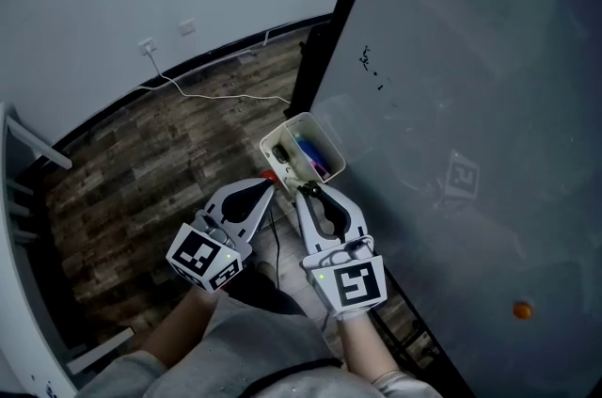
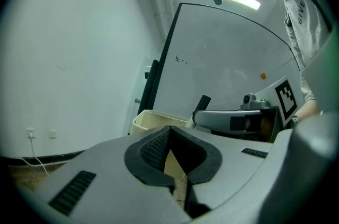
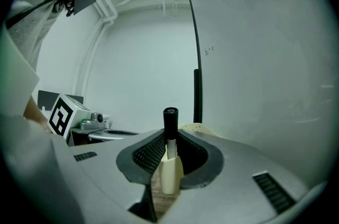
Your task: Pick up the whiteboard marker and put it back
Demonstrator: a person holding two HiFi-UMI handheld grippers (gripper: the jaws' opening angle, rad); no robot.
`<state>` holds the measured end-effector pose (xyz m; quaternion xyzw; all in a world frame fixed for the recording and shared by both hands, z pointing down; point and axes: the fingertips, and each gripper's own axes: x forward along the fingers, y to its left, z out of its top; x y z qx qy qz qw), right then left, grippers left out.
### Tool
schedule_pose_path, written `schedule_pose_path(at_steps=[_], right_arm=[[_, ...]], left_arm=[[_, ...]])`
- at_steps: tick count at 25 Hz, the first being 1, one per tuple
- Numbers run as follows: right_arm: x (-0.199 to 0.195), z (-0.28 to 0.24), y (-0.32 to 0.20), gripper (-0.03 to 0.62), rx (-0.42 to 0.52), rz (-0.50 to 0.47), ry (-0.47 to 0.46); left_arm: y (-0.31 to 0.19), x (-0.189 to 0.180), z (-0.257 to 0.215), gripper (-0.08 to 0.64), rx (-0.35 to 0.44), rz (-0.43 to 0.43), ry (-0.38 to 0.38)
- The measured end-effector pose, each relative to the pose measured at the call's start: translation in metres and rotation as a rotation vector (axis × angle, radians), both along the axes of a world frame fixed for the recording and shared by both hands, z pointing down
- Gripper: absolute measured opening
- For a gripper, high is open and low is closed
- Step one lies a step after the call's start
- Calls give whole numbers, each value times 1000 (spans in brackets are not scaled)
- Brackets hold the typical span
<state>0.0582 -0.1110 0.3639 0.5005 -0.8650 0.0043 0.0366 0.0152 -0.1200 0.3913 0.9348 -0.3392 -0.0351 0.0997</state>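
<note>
The picking up looks already done. The right gripper (image 3: 169, 139) has its jaws closed on the whiteboard marker (image 3: 170, 121), which stands upright between the pads with its black cap above them. This gripper is just on the near side of the cream marker box (image 1: 280, 131) that hangs on the whiteboard (image 1: 451, 57), with other markers inside the box. The left gripper (image 2: 168, 131) is beside it on the left, jaws together and holding nothing. I judge that what is left is to bring the marker over the box opening, lower it in among the others and let it go
</note>
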Motion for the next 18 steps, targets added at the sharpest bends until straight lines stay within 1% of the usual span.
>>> schedule_pose_path(at_steps=[6, 18], right_arm=[[-2, -5, -3, 75, -6, -7, 5], [-5, -24, -10, 77, -15, -10, 2]], left_arm=[[-6, -5, -3, 11, -2, 9, -7], [-22, -9, -19, 11, 19, 45, -26]])
